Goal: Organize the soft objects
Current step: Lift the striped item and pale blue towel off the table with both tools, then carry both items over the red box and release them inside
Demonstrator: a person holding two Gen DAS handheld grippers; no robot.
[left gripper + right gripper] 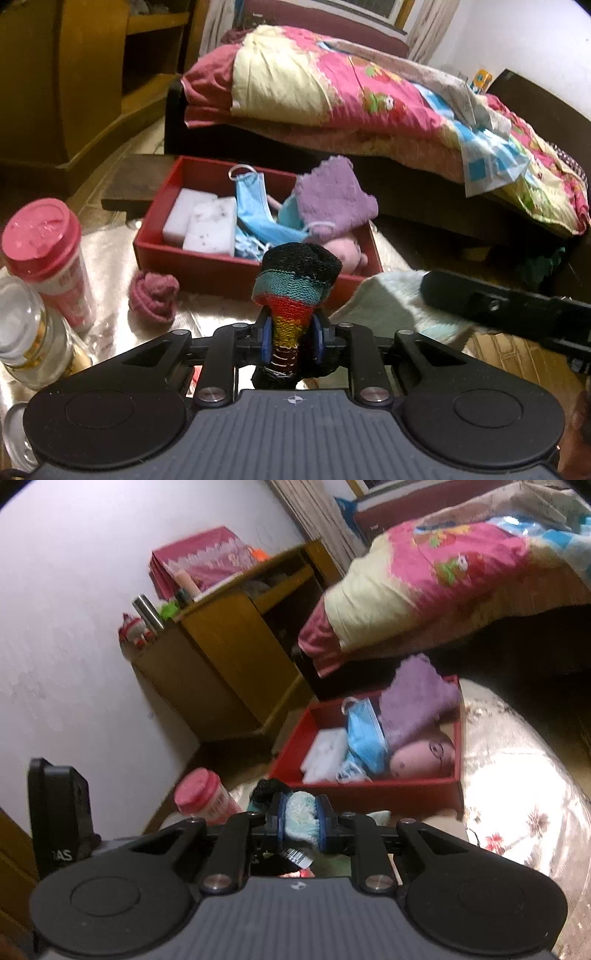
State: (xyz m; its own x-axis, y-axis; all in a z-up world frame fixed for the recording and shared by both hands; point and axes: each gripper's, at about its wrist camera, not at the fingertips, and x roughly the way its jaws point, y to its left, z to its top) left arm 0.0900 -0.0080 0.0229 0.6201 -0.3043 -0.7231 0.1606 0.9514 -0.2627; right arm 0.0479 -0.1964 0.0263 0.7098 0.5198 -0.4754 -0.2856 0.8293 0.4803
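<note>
Left gripper (291, 338) clenched on striped sock (295, 291), right gripper (301, 821) on pale cloth (301, 812) — either may snag red box (236, 271) rim, near edge.

A white wall (74, 620) stands behind a yellow-brown wooden cabinet (229, 653) with open shelves. A dark-framed bed (406, 177) carries a heaped pink floral quilt (332, 96). Pale curtains (317, 513) hang by a window (373, 7). Warm light glares off the glossy floral-covered counter (517, 775).
</note>
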